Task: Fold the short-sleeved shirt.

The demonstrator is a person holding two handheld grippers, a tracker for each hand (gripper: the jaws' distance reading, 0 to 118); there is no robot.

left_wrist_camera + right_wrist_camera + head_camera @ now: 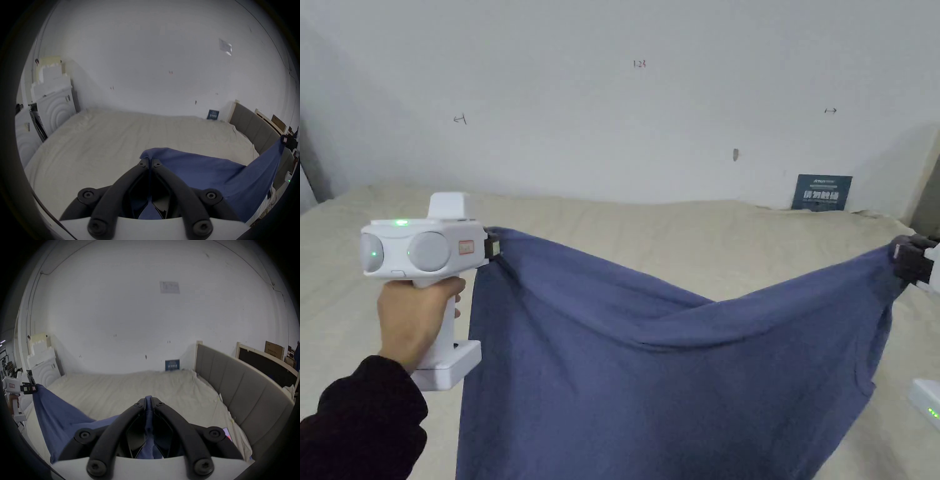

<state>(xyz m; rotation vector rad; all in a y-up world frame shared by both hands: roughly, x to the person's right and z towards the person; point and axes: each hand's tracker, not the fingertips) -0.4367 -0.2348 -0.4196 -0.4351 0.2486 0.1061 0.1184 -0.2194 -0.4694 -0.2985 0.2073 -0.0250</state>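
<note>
A blue short-sleeved shirt (650,375) hangs in the air above the bed, stretched between the two grippers and sagging in the middle. My left gripper (492,247) is shut on its upper left corner; in the left gripper view the jaws (149,162) press together on the blue cloth (203,170). At the right edge of the head view my right gripper (907,261) is shut on the other upper corner, and its own view shows the jaws (148,400) pinching a fold of shirt (65,415). The left gripper (30,388) appears far left there.
A bed with a cream sheet (687,237) lies under the shirt, against a white wall. A grey padded headboard (243,389) runs along the right side. A dark blue card (821,192) leans on the wall. White foam panels (53,104) stand at the left end.
</note>
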